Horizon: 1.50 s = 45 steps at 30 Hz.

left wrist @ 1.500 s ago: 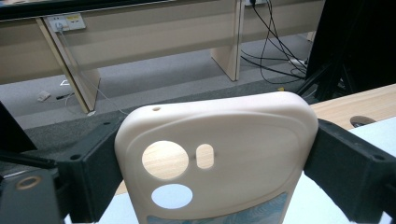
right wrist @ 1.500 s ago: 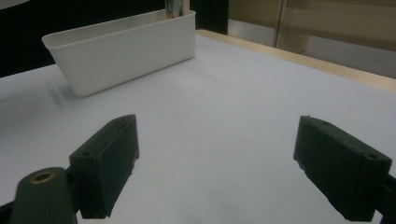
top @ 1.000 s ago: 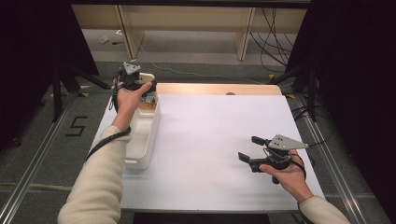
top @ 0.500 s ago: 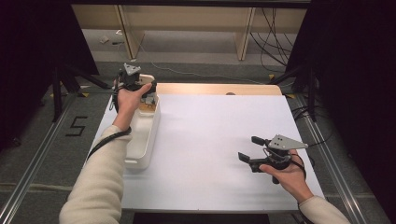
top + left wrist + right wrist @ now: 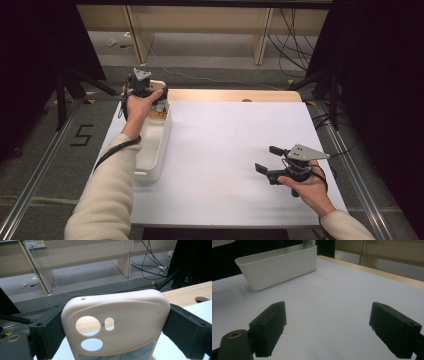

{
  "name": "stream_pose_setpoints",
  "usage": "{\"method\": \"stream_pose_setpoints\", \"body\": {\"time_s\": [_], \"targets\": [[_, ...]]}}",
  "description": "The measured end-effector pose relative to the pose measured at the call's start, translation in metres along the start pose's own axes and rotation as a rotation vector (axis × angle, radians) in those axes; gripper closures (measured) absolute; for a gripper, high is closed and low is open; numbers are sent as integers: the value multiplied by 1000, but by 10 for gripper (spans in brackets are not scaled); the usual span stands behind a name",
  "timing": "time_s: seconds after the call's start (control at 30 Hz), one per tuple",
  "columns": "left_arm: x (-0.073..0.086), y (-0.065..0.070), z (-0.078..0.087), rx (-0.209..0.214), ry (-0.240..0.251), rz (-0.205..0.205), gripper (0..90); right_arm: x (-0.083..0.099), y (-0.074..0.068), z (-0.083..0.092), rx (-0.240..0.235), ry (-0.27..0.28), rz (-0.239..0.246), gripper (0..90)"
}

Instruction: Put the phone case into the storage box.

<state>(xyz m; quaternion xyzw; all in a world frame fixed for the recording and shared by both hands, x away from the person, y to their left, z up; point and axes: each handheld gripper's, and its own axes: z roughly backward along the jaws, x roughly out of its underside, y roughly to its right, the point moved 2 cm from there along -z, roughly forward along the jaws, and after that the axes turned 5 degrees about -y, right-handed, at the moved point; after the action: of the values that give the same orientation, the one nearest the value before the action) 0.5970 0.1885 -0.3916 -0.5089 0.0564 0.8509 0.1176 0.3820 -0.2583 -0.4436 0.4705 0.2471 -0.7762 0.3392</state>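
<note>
With the left tongs (image 5: 150,97) gripping a cream phone case (image 5: 115,325) over the far end of the white bin (image 5: 152,150), the drop is pending, while the right tongs (image 5: 270,161) are idling wide open and empty above the desk (image 5: 225,150).

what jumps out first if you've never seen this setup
The cream phone case, clamped between the left gripper's jaws above the far end of the white bin at the table's left edge. Next, the right gripper at the near right, jaws open over the bare white table.
</note>
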Motion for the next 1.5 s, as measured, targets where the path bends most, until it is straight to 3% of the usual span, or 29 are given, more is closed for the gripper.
{"method": "stream_pose_setpoints", "body": {"time_s": [1.5], "targets": [[10, 2, -16, -8, -62, 3, 91, 0, 0, -1, -3, -3, 1, 151]]}}
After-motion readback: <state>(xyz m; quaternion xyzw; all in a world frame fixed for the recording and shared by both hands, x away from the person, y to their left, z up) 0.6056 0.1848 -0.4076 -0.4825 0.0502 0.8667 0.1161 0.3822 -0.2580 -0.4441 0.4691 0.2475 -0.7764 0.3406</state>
